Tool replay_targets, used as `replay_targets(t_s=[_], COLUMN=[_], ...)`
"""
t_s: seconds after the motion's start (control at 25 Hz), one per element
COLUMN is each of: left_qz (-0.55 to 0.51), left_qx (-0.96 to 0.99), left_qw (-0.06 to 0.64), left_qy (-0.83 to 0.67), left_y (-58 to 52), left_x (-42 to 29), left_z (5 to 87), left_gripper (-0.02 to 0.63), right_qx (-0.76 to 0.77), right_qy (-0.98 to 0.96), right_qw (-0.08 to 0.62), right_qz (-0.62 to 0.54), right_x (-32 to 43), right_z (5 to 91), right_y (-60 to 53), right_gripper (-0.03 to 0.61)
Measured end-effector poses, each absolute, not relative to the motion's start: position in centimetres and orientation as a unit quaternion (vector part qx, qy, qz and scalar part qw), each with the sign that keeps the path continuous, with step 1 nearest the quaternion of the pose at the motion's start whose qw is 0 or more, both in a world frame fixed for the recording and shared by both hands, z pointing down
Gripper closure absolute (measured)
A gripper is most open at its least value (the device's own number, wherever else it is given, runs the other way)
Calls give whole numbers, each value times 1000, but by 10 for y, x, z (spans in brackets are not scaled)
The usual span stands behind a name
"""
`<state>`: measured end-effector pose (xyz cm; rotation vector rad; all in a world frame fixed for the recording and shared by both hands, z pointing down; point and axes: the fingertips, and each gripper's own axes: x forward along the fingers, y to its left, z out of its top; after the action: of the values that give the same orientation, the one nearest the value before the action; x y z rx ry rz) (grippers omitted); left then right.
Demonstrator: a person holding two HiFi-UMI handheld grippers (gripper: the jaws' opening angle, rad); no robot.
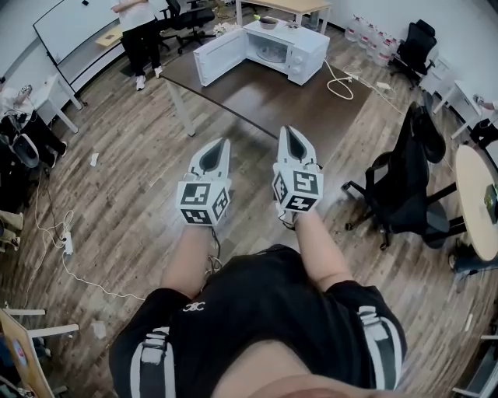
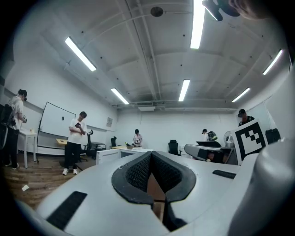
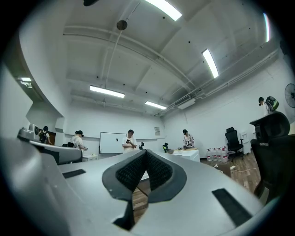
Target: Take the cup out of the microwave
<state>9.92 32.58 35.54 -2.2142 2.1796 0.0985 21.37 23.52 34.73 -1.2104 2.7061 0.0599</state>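
Grippers fill the middle of the head view. We hold the left gripper (image 1: pixel 220 148) and the right gripper (image 1: pixel 292 136), both white plastic with marker cubes, side by side over the wooden plank floor (image 1: pixel 117 186), short of the dark brown desk's (image 1: pixel 264 97) near edge. At the desk's far edge stands the white microwave oven (image 1: pixel 299 50), its door swung open to the left. Inside its cavity sits a pale rounded shape (image 1: pixel 272 53), too small for us to call the cup for sure. A dark bowl (image 1: pixel 268 23) rests on the oven's top.

In the left gripper view, we see the left gripper (image 2: pixel 151 159) clenched, tips meeting with nothing between them; the microwave oven (image 2: pixel 108 156) lies well ahead.

In the right gripper view, the right gripper (image 3: pixel 145 156) is likewise closed and empty, tilted slightly upward toward the ceiling lights (image 3: pixel 107 91).
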Motion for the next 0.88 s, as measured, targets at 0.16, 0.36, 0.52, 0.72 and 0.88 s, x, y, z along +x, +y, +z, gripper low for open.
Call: replay_targets(t_s=[0.16, 0.36, 0.52, 0.72, 0.88], left_qz=[32, 32, 30, 26, 22], left_qx=[-717, -716, -714, -711, -714], left_qw=[18, 21, 22, 18, 6], left_qy=[696, 697, 699, 703, 700], left_y=[316, 291, 253, 170, 81], left_x=[84, 57, 28, -21, -59], left_z=[359, 366, 374, 381, 382], left_gripper=[621, 621, 621, 621, 621], right_qx=[-409, -413, -412, -410, -416], right_qy=[908, 907, 907, 908, 907], right_qw=[87, 85, 84, 80, 72], right_qz=[25, 20, 19, 17, 7], right_x=[196, 173, 146, 101, 63], right_z=[351, 361, 369, 377, 383], right_y=[224, 194, 151, 66, -23], right_gripper=[578, 578, 578, 577, 577])
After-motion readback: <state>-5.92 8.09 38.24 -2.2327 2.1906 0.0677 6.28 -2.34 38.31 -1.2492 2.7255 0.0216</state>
